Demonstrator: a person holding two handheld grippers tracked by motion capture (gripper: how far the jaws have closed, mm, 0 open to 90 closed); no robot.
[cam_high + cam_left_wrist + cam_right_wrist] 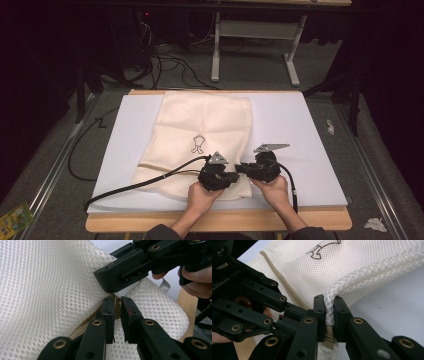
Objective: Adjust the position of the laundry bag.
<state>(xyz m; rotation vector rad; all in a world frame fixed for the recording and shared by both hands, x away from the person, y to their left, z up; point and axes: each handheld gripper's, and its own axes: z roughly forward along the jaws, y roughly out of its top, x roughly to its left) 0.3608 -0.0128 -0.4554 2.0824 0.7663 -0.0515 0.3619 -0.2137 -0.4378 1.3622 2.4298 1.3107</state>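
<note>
The right gripper point(329, 312) pinched a fold of the mesh bag point(352, 267). The left gripper point(118, 312), jaws narrow, closed around the bag's zipper pull point(117, 309) on the worktop point(300, 125).

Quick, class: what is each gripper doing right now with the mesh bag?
Left gripper: nearly shut around the zipper pull of the mesh bag; grip cannot be told.
Right gripper: shut on a fold of the mesh bag.

the two grippers crowd the mesh bag point(200, 135) corner; the white board point(295, 130) rightward lies open
</note>
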